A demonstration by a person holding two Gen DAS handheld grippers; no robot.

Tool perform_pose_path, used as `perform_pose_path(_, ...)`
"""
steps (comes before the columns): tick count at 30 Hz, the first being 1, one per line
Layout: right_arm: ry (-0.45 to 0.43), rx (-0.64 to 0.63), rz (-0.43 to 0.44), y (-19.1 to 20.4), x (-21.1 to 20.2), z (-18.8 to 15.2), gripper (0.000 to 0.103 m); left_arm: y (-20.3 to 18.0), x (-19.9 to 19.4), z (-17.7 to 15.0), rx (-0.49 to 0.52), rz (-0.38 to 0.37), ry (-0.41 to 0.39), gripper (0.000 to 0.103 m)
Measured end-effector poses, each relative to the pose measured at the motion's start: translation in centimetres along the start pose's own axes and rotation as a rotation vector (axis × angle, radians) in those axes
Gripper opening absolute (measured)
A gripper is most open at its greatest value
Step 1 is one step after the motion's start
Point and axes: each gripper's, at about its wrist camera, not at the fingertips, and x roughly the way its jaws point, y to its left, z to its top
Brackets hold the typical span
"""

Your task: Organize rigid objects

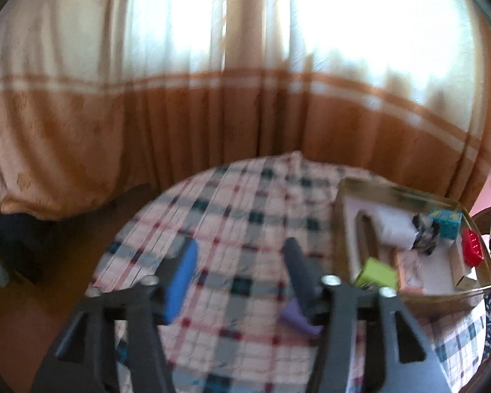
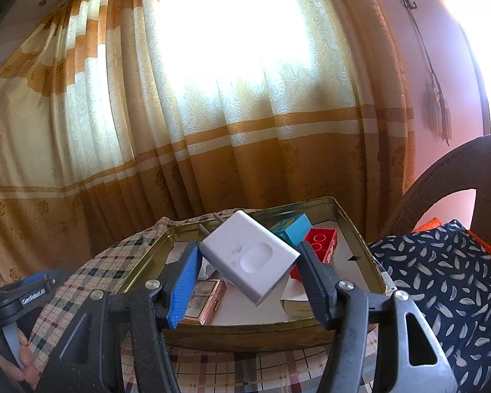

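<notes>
The right gripper [image 2: 248, 262] pinches a white box [image 2: 250, 257] with an oval recess on its face; the blue finger [image 2: 184, 286] presses its left edge and the black finger [image 2: 314, 281] its right corner. The box hangs tilted, one corner down, above the open metal tin [image 2: 360, 239], which serves as the landmark here. Inside the tin, behind the white box, a teal cube [image 2: 293, 229] stands beside a red studded brick [image 2: 322, 240], both toward the tin's far right corner. A copper-coloured flat case [image 2: 206, 298] lies on the tin's floor near its front left, partly under the box.

The tin sits on a round worktop covered with a checked cloth [image 1: 232, 216]. The left gripper [image 1: 240, 263] is to the left of the tin, over bare cloth, its fingers spread with nothing between them. A small purple piece [image 1: 294, 316] lies on the cloth just left of the tin's front corner, partly hidden behind the black finger [image 1: 299, 271]; the view is blurred, so its shape is unclear. In this view a lime-green block [image 1: 378, 271] rests in the tin's near corner. A dark feather-print cushion [image 2: 442, 278] lies right of the tin, and striped curtains [image 2: 212, 114] hang behind it.
</notes>
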Motion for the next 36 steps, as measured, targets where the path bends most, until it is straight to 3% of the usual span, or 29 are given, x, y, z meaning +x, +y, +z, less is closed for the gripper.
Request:
perform_pose_path(4,0.007,0.004,0.008,0.0,0.2,0.0,0.062,-0.3,0.1,-1.3,0.031,-0.056,0.049,0.058)
perform_pose_path(6,0.007,0.004,0.008,0.1,0.2,0.0,0.062,-2.6,0.0,-2.2,0.13,-0.103,0.059,0.062)
perform_pose_path(9,0.012,0.007,0.008,0.0,0.2,0.1,0.062,-6.6,0.9,-3.6,0.339,-0.058,0.08,0.065)
perform_pose_path(11,0.009,0.01,0.006,-0.1,0.2,0.1,0.062,-7.8,2.3,-4.2,0.382,-0.105,0.155,0.065)
perform_pose_path(14,0.02,0.01,0.007,-0.2,0.4,0.1,0.062,-7.6,4.2,-3.8,0.348,-0.087,0.224,0.063)
perform_pose_path(15,0.023,0.01,0.009,-0.2,0.4,0.1,0.062,-7.2,4.4,-3.6,0.322,-0.11,0.235,0.049)
perform_pose_path(16,0.022,0.011,0.008,-0.2,0.4,0.1,0.062,-6.6,5.1,-3.4,0.282,-0.127,0.267,0.043)
perform_pose_path(18,0.022,0.011,0.006,-0.2,0.4,0.1,0.062,-5.1,5.8,-3.3,0.198,-0.155,0.305,0.039)
perform_pose_path(21,0.026,0.007,0.006,-0.1,0.5,0.0,0.062,-3.0,5.5,-3.1,0.084,-0.208,0.275,0.039)
perform_pose_path(24,0.02,0.002,0.004,-0.1,0.4,0.0,0.062,-1.5,3.1,-2.6,-0.001,-0.262,0.13,0.039)
perform_pose_path(29,-0.002,-0.002,0.003,0.0,0.1,0.0,0.062,-2.8,0.0,-1.6,0.02,-0.257,-0.02,0.039)
perform_pose_path(36,-0.035,-0.017,-0.017,-0.5,0.3,1.0,0.062,-6.5,-1.1,1.0,0.089,-0.295,-0.077,0.039)
